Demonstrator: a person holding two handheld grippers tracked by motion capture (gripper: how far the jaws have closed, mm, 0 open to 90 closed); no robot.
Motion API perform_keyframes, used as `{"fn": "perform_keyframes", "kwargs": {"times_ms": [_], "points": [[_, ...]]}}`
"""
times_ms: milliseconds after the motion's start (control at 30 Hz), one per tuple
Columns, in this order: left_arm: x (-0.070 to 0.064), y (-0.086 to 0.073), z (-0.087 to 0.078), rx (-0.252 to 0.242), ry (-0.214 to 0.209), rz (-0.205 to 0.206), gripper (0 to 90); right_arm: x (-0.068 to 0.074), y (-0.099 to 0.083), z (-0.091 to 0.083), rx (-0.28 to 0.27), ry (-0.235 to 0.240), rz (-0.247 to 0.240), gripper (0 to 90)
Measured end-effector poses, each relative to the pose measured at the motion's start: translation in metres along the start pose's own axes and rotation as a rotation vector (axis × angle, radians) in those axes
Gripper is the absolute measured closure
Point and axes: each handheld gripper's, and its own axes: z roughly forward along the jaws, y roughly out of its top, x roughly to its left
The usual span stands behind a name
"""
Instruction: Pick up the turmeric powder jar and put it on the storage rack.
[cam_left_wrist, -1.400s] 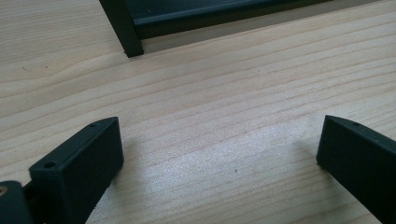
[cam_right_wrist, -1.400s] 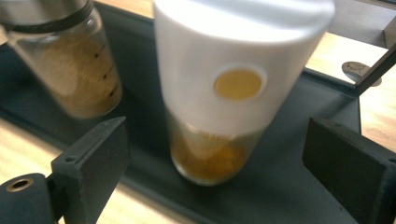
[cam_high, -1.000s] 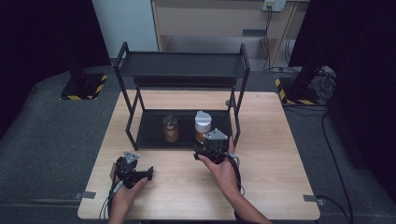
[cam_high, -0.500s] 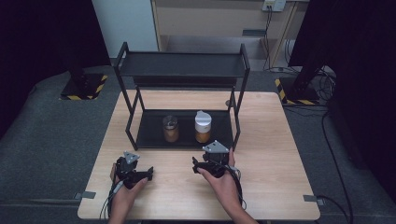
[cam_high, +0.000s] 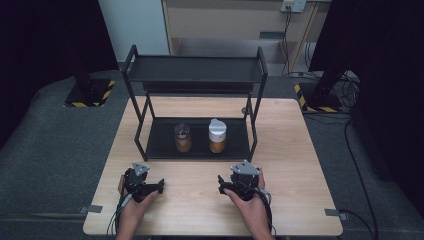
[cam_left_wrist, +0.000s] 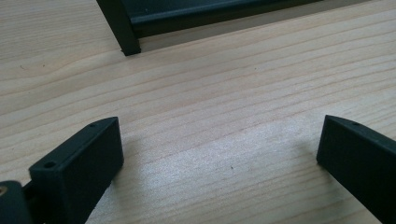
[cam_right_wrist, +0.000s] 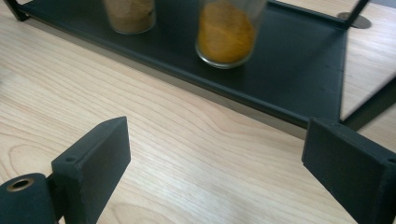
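Two jars (cam_high: 200, 136) stand on the rack's lower shelf (cam_high: 160, 147). Both the left gripper (cam_high: 161, 185) and right gripper (cam_high: 220, 182) rest empty, jaws spread, on the surface (cam_high: 300, 150); approach the white-lidded jar (cam_high: 217, 135) squarely.

No readable words, brands or numbers stand anywhere. The two jars (cam_high: 200, 137) on the rack's (cam_high: 194, 150) lower shelf bear no legible labels.
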Motion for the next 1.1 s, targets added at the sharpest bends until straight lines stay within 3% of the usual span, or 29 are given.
{"fn": "perform_keyframes", "kwargs": {"times_ms": [333, 767, 1100], "points": [[0.0, 0.0, 0.0, 0.0, 0.0, 0.0, 0.0, -0.017, -0.016, -0.012, -0.004, -0.037, 0.025, 9.1], [0.0, 0.0, 0.0, 0.0, 0.0, 0.0, 0.0, -0.038, -0.02, -0.024, -0.047, -0.101, 0.057, 9.3], [0.0, 0.0, 0.0, 0.0, 0.0, 0.0, 0.0, -0.064, -0.016, -0.023, -0.033, -0.148, 0.031, 9.4]]}}
